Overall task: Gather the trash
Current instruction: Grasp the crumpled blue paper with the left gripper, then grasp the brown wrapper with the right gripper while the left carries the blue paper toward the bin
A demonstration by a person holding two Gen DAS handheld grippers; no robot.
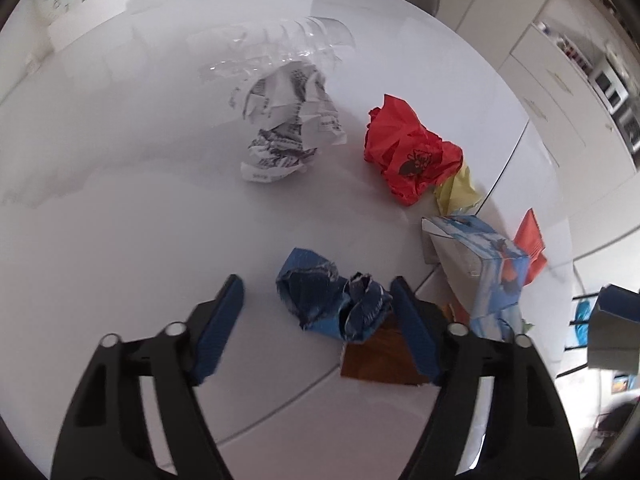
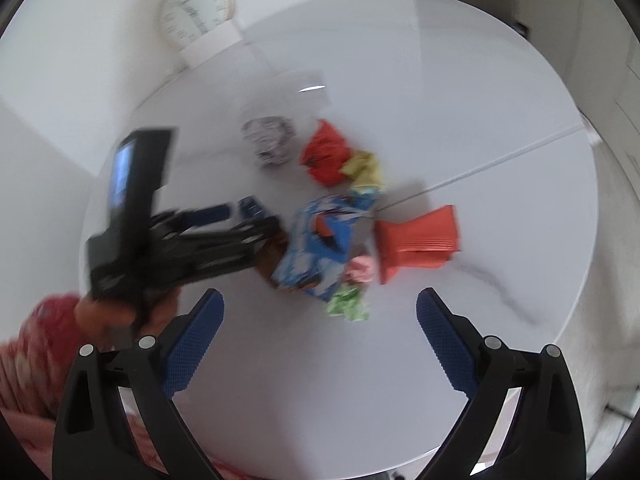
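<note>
My left gripper is open and points down at a crumpled blue wrapper on the white round table. The wrapper lies between the fingers, against the right finger and well clear of the left one. In the right wrist view, my right gripper is open above the table's near side and holds nothing. A green paper wad lies on the table below it. That blurred view also shows the left gripper, held in a person's hand.
Trash is strewn across the table: crumpled newspaper, clear plastic, a red bag, yellow paper, a blue-white carton, an orange packet, a pink wad and a brown scrap. A clock leans at the back.
</note>
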